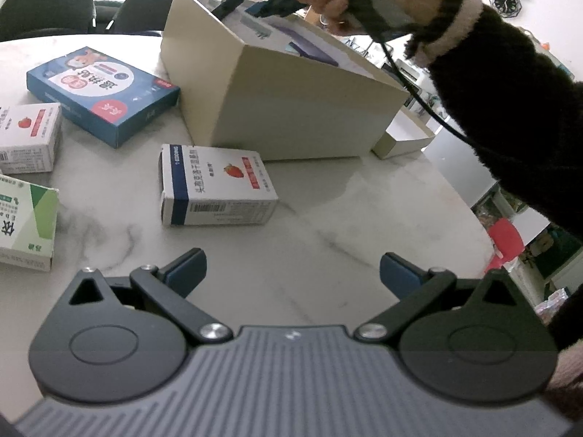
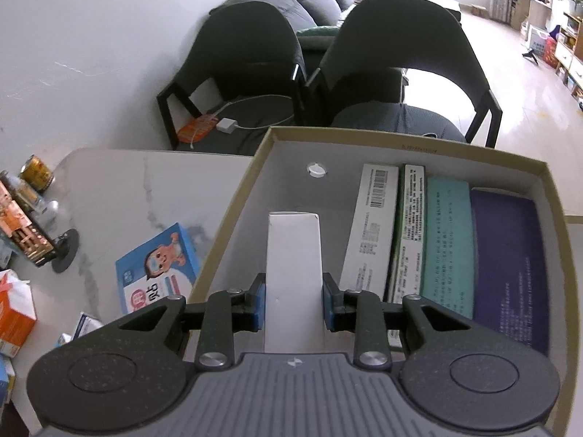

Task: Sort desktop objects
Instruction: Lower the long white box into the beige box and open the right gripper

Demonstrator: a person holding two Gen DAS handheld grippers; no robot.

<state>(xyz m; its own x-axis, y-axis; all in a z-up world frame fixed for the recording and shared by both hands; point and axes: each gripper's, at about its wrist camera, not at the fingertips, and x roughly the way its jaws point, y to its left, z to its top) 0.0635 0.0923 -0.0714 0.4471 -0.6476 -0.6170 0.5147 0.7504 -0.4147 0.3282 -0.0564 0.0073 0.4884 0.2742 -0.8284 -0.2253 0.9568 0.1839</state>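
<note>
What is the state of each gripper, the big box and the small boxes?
Left gripper: open, empty, above the table.
Right gripper: shut on a white box, over the big box.
Big box: open, four boxes standing on edge inside.
Strawberry box: lying flat on the table.
Blue box: lying flat, closed.

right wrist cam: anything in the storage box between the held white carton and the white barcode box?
Nothing. In the right wrist view, bare box floor separates the white carton in the right gripper from the upright white barcode box.

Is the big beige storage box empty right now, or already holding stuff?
Partly filled. The beige box holds four packs standing on edge along its right side, including a purple one; the left part is bare.
</note>
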